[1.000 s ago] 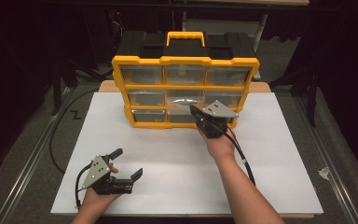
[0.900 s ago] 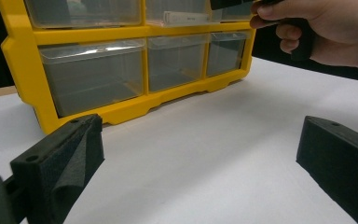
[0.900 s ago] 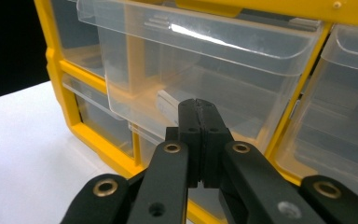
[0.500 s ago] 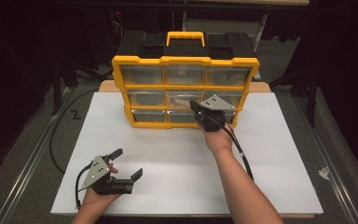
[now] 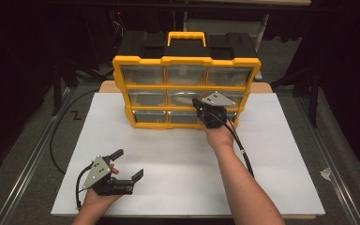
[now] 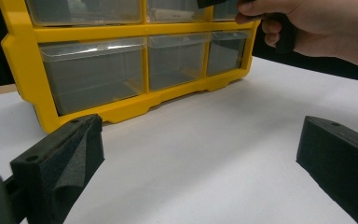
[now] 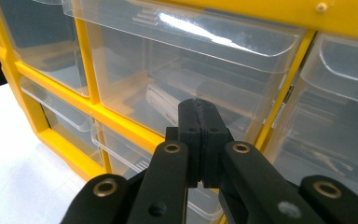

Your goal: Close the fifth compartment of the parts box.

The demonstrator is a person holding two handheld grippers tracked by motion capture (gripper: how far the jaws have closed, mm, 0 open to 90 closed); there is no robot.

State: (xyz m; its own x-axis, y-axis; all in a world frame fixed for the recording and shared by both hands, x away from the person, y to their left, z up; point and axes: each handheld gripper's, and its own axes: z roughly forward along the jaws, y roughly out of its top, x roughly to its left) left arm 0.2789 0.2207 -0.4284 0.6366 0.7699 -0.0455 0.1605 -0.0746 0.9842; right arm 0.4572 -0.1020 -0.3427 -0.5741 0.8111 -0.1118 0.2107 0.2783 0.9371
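At the far middle of the white table (image 5: 272, 154) stands the yellow drawer organizer (image 5: 186, 60), upright, its nine clear drawers facing the person. The middle-row centre drawer (image 7: 177, 70) is the work item: it sits flush in its bay and holds a pale flat object (image 7: 161, 103) that cannot be identified through the plastic.

The right gripper (image 7: 200, 122) is positioned directly in front of this drawer, just below its pull lip. Its jaws are pressed fully together with nothing between them — no grip is established. Whether the tips touch the drawer face cannot be told from the right gripper view.

The left gripper (image 5: 129, 165) rests low on the near-left part of the table, well apart from the organizer. Its jaws stand wide open and empty; the left gripper view looks between them toward the bottom-row drawers (image 6: 98, 72).

Status, as a judgement: approach is complete, opening is not. All drawers appear closed — none protrudes from the frame. Remaining work is likely to hook or catch the lip, draw the drawer out, and then deal with its contents.
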